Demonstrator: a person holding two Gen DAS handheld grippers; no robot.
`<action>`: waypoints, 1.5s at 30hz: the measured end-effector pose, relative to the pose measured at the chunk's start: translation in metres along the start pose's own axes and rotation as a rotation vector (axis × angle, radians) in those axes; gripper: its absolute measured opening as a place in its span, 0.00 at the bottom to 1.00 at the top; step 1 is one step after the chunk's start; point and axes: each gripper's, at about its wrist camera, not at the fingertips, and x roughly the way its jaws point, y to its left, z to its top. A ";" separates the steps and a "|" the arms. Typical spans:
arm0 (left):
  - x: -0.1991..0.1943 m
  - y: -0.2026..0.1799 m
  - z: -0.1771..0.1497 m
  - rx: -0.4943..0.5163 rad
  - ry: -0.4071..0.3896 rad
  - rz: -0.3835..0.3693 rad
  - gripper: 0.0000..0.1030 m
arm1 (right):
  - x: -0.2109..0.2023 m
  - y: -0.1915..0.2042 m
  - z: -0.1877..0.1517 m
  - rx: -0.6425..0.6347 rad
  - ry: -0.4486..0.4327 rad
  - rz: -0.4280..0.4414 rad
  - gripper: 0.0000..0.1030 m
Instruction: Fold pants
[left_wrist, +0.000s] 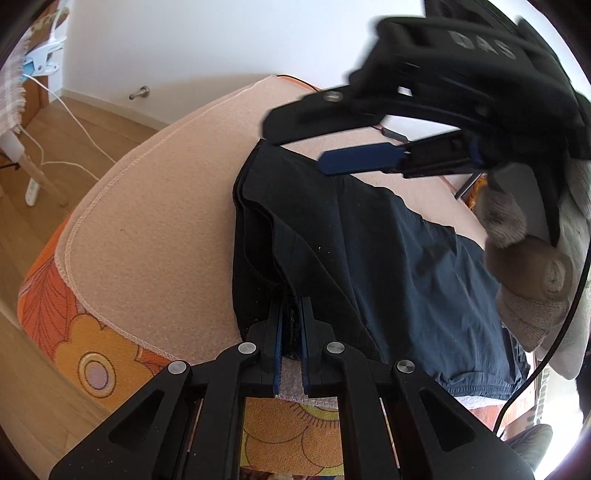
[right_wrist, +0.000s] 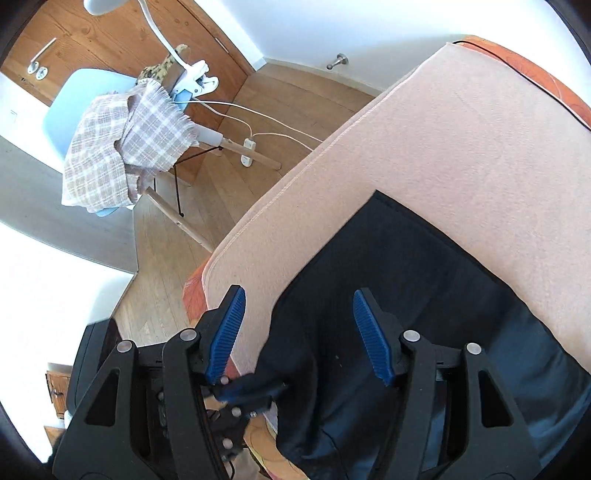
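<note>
On the pink mat (left_wrist: 155, 206) lie the dark pants (left_wrist: 369, 258), spread flat with layered edges at one end, so folding appears barely begun. Left gripper (left_wrist: 291, 325): jaws clamped on the near hem. Right gripper (right_wrist: 299, 332): jaws wide apart above the fabric, holding nothing. Remaining: lift and fold over.

Motion-blurred right tongs (left_wrist: 295, 144); pants (left_wrist: 369, 258) cut off at frame edge.
</note>
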 end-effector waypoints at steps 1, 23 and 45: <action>-0.001 0.000 -0.001 0.008 -0.002 0.004 0.06 | 0.009 0.004 0.005 0.000 0.014 -0.027 0.62; -0.034 -0.016 -0.011 0.083 -0.099 0.079 0.42 | 0.030 -0.003 0.002 0.034 0.045 -0.152 0.04; -0.022 0.007 0.011 -0.134 -0.141 -0.140 0.05 | 0.005 -0.023 -0.003 0.133 -0.014 -0.017 0.04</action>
